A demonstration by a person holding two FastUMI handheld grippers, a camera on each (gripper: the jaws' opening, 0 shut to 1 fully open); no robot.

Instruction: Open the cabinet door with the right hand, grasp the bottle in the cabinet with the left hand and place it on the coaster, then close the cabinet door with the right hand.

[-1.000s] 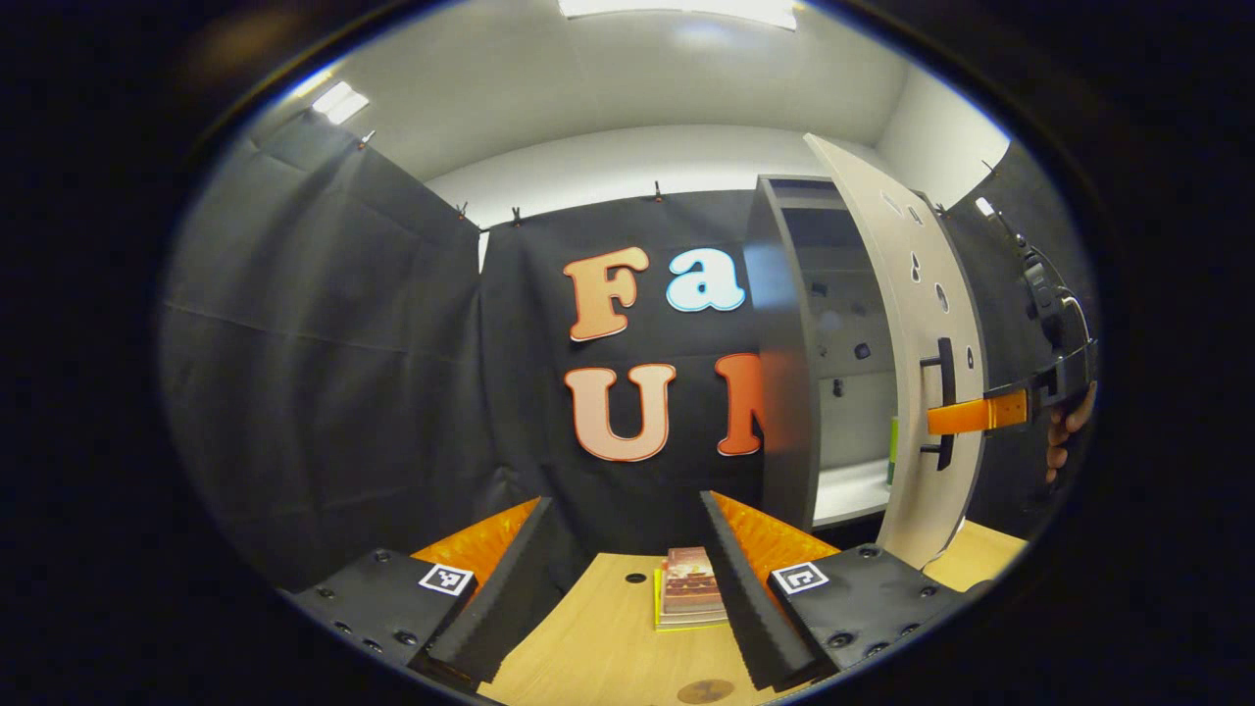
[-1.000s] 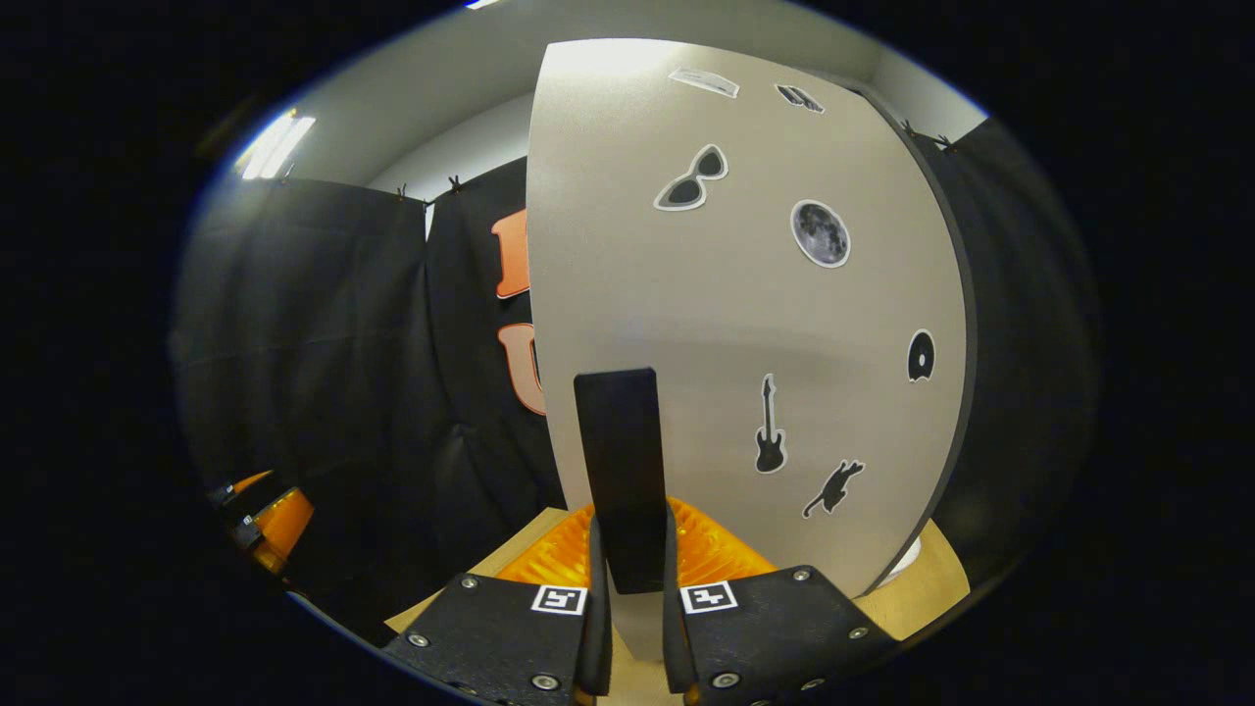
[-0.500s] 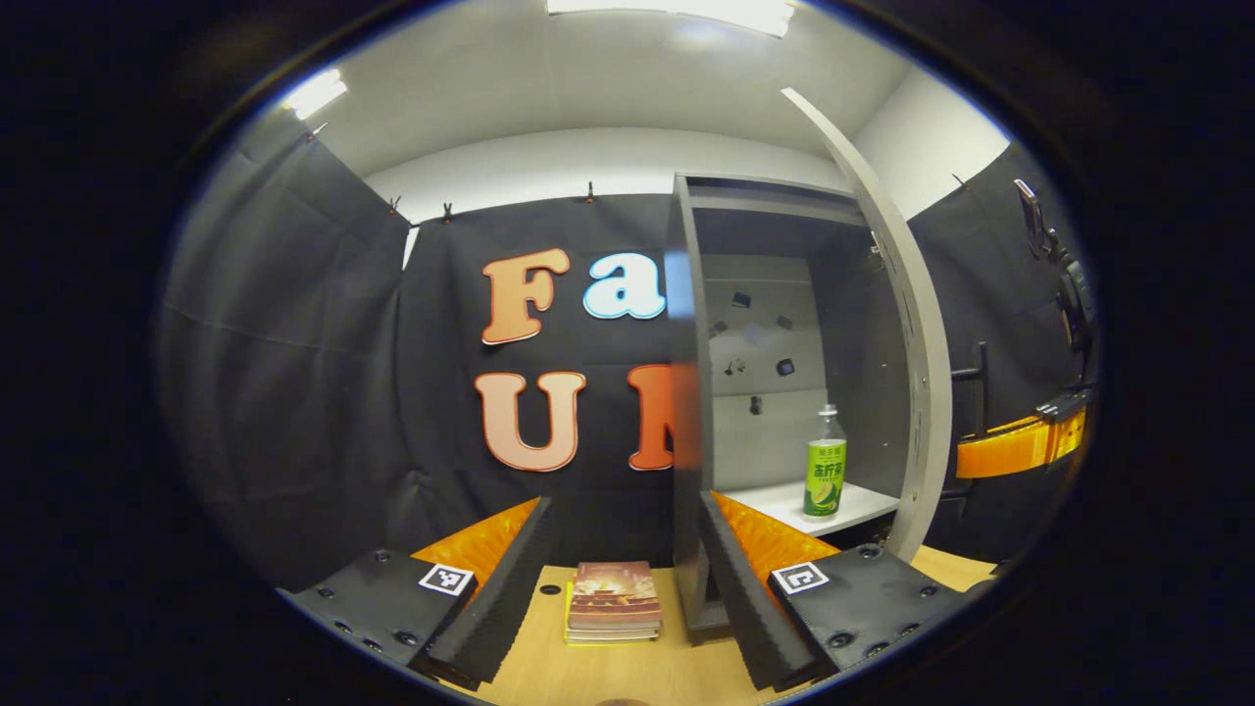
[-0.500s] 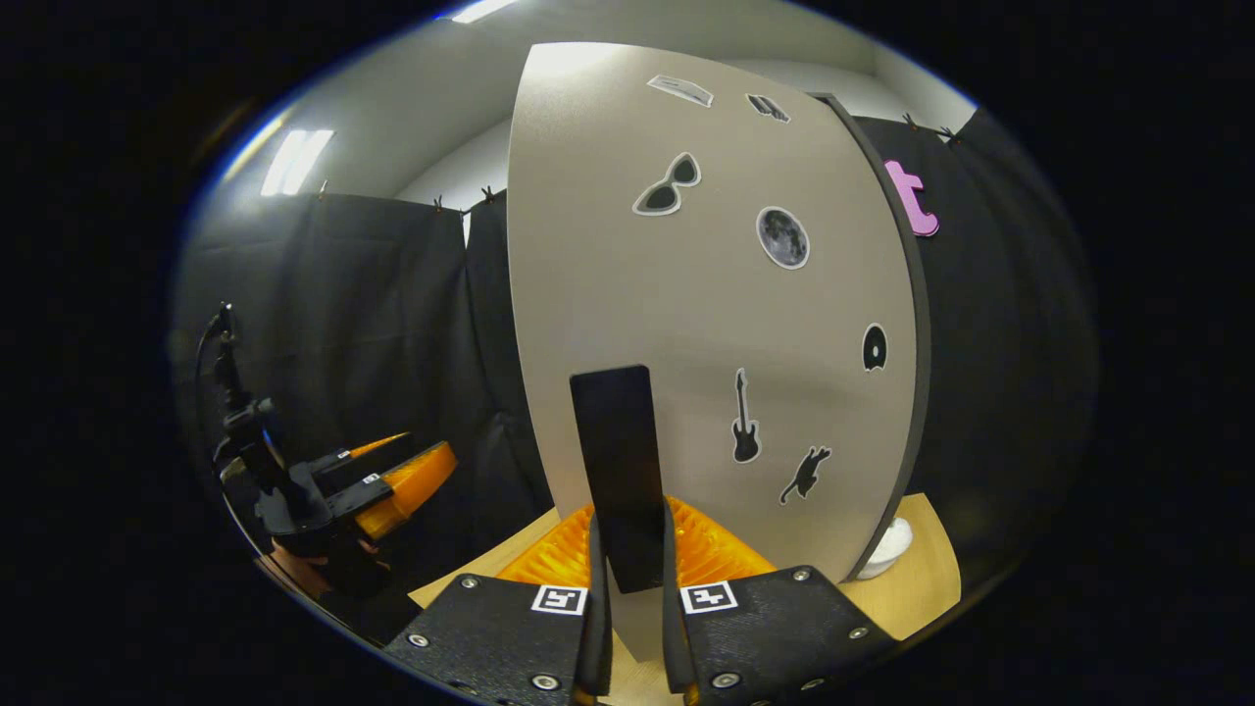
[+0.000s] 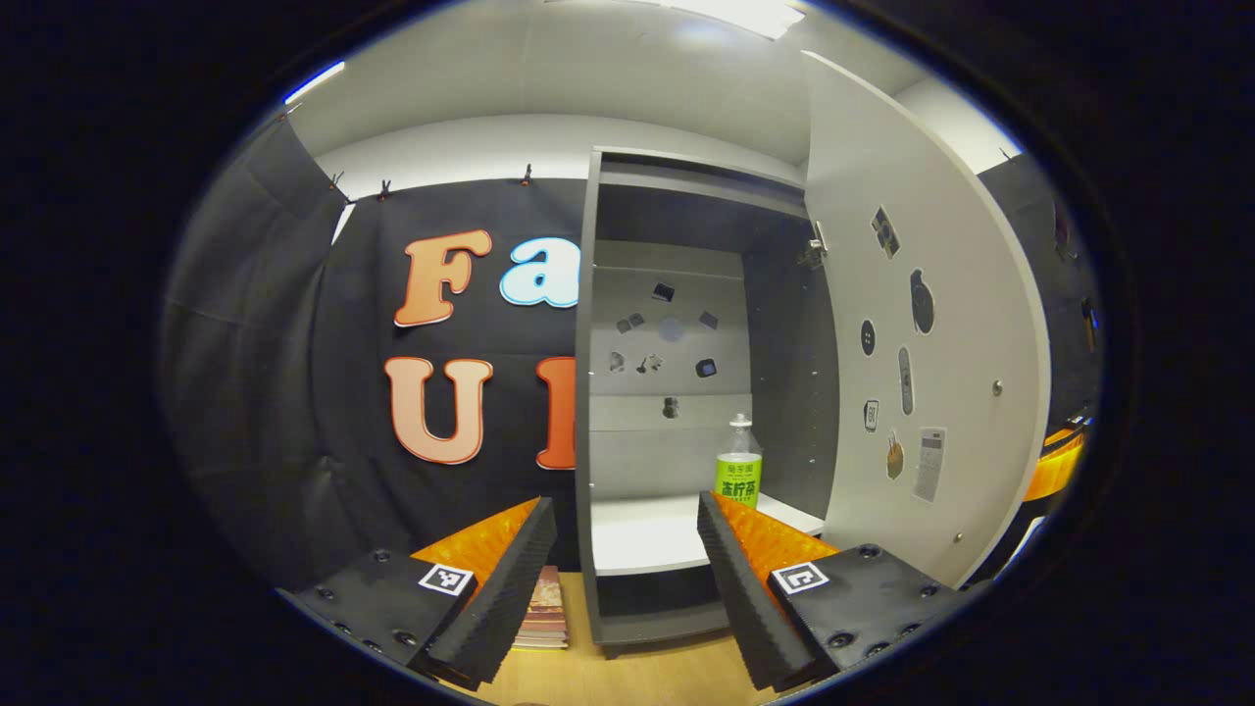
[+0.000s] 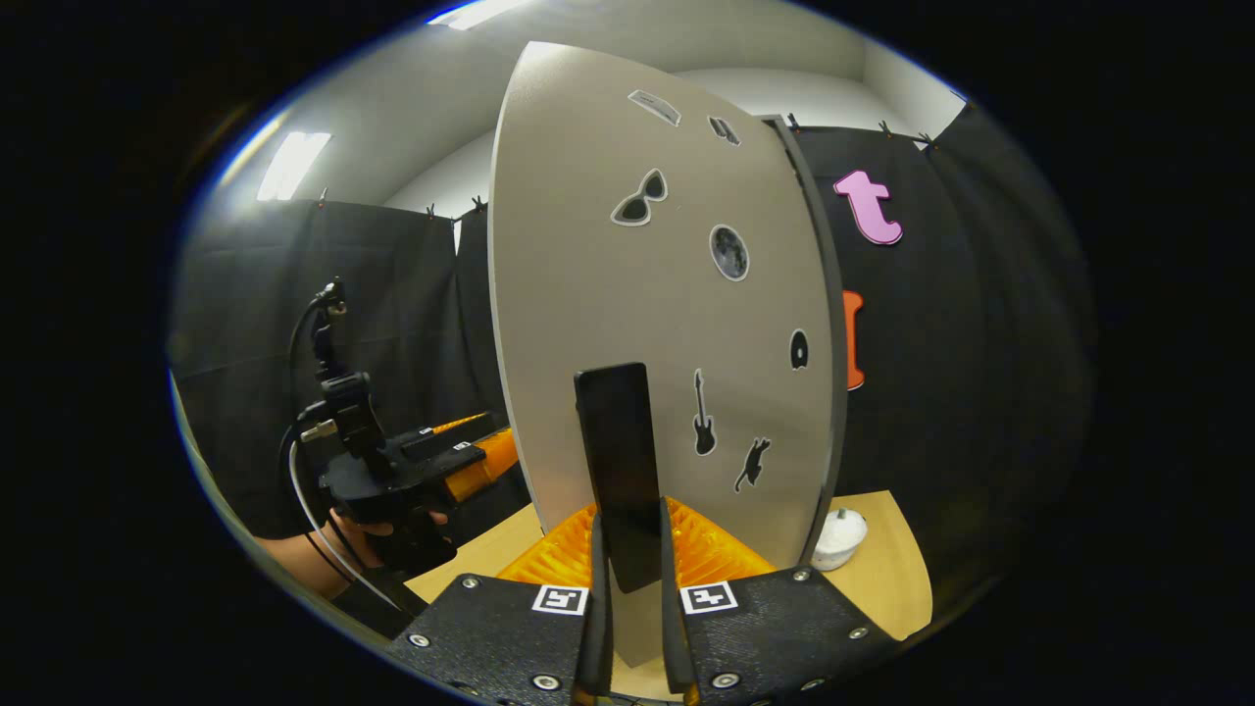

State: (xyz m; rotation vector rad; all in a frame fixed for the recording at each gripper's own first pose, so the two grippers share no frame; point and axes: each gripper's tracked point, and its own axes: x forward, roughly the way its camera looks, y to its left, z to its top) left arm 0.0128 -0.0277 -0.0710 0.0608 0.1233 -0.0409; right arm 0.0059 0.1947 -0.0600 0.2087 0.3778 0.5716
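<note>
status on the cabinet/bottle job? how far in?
Done: the cabinet door stands wide open, shelf exposed. In hand: the right gripper is shut on the door handle; the left gripper is open, facing the bottle, which stands on the shelf, not grasped. Left: grasp the bottle, set it on the coaster, close the door.

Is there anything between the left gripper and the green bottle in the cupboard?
No. In the left gripper view, only bare white shelf lies between the open left gripper and the bottle.
</note>
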